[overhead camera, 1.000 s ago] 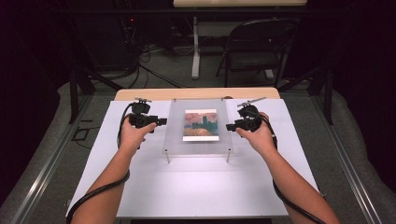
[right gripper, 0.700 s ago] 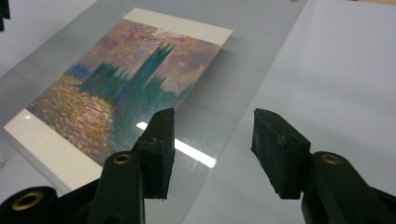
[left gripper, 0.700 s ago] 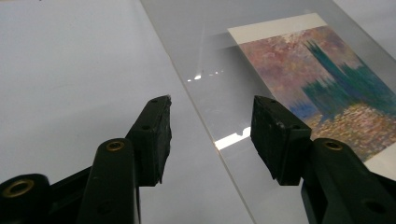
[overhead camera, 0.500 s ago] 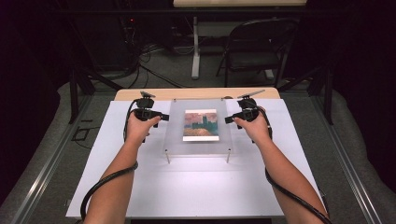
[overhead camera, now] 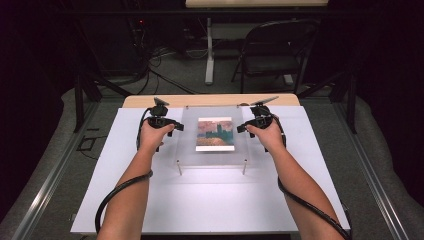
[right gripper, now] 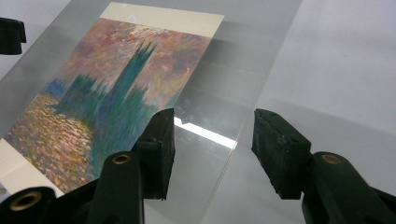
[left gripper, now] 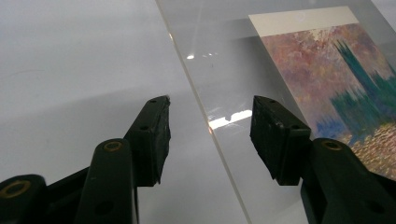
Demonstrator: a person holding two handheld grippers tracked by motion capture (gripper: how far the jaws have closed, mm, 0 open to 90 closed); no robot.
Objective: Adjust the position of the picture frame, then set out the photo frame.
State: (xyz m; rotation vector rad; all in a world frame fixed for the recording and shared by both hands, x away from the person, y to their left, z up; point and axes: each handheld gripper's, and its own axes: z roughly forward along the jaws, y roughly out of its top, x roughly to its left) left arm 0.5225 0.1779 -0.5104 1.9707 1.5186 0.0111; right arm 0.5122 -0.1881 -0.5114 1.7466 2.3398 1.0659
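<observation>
Left tongs [overhead camera: 176, 127] and right tongs [overhead camera: 242, 128], both released, straddle opposite edges of the clear plate [overhead camera: 189, 150] over the picture [overhead camera: 215, 134].

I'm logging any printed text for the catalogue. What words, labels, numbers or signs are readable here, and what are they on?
None can be read.
The picture under the clear sheet: a painted scene with a plain cream border, no lettering.
A faint round mark on that border, too small to read.
Claw pads: blank.
</observation>
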